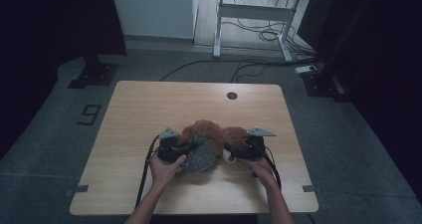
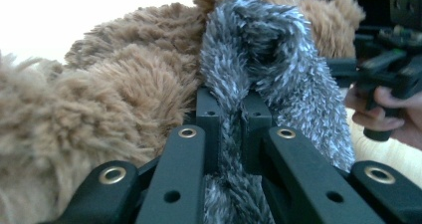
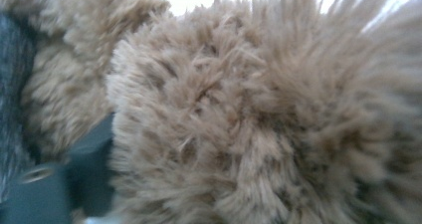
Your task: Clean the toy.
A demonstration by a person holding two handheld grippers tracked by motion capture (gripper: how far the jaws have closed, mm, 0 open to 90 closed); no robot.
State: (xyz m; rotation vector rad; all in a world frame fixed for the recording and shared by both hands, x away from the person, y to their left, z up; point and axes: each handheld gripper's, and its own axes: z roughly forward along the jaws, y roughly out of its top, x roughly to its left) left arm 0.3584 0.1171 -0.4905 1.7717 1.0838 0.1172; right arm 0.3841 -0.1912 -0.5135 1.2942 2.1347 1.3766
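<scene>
The left gripper pinches the grey scarf between its closed fingers to work it around the brown plush toy, while the right gripper steadies the toy, its grip hidden by fur, so I cannot tell.

Black two-jaw left gripper with brass-ringed screw holes, grey triangular top plate, trailing black cable

You have one mark to read: on the grey floor left of the desk, dark tape forms a squared figure that reads as a 9, or a 6 from the far side; which is meant cannot be told; nothing else around you carries readable lettering.
</scene>
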